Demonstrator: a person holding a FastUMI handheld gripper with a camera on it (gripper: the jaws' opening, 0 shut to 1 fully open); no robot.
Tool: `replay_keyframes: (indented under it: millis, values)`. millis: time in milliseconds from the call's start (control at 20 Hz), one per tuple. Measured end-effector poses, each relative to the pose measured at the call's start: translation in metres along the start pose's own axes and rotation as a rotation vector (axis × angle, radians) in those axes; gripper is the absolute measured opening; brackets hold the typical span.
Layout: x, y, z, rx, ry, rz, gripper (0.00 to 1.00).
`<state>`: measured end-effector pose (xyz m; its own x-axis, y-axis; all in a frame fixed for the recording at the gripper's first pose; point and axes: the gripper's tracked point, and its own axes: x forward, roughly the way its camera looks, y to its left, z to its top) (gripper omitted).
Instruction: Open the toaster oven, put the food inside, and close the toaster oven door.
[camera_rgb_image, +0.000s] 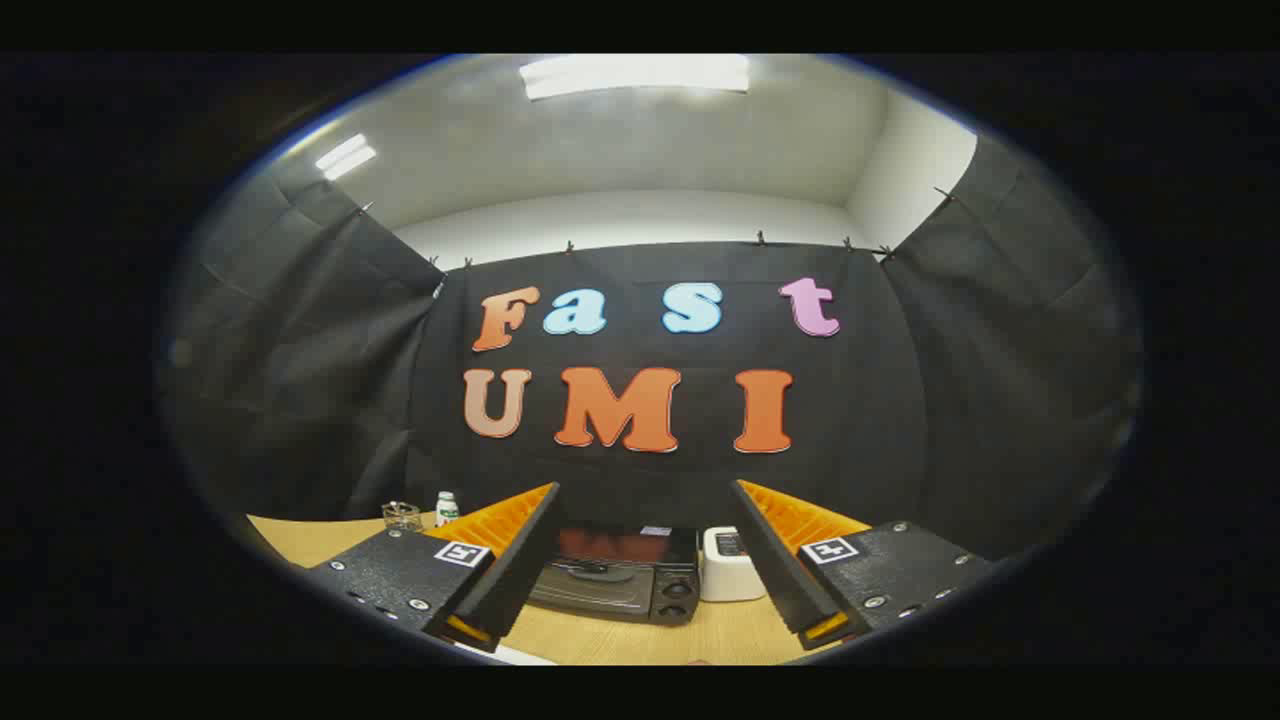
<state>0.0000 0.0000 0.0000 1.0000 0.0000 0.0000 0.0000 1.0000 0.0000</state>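
Black metal and dark glass make up the toaster oven (618, 580), which sits far on the wooden table (620, 640), beyond the gripper (643, 520), whose fingers are spread wide and empty. Its door looks closed, with knobs to the right. The door probably swings stiffly on a hinge; its handle seems the place to grip.
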Motion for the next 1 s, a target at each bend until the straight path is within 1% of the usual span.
replay_keyframes:
  millis: [150, 550, 1000]
  values:
    - [-0.001, 0.003, -0.002, 0.003, 0.008, 0.007, 0.97]
    - [-0.003, 0.002, -0.002, -0.01, 0.011, -0.005, 0.97]
    - [0.006, 0.007, -0.016, 0.026, 0.044, -0.004, 0.97]
